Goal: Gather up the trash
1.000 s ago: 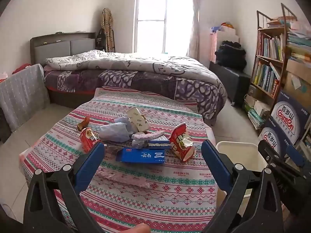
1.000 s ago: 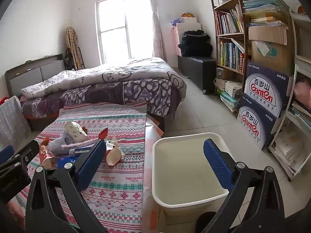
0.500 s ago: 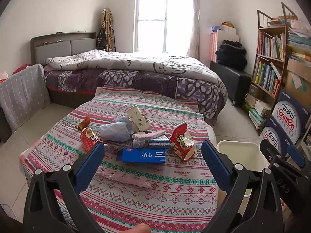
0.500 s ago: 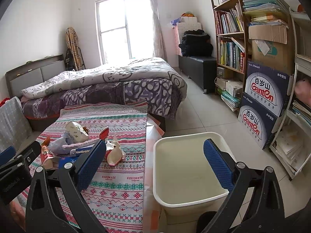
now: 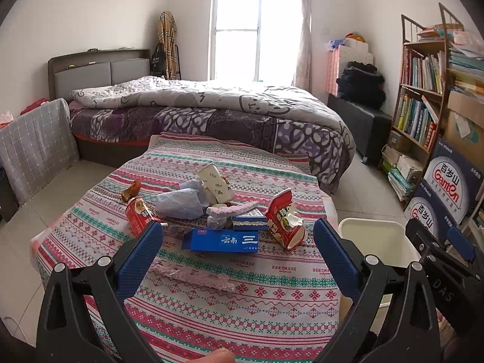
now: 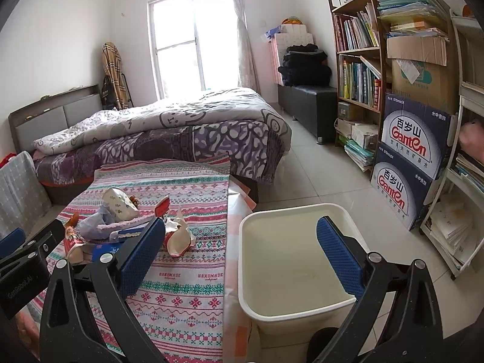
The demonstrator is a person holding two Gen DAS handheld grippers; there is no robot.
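- A flat blue carton point(image 5: 222, 240) lies nearest on the patterned cloth.
- A torn red snack box point(image 5: 286, 222), open-ended, stands tilted to its right.
- A second red carton point(image 5: 138, 214) leans at the left.
- A crumpled bluish wrapper point(image 5: 181, 203) and a tipped paper cup point(image 5: 216, 183) sit behind.
- The cream bin point(image 6: 290, 260) stands open beside the table.

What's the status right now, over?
Left tool and right tool open, holding nothing. Trash pile untouched on tablecloth. White bin beside table, nothing visible inside. Path clear.
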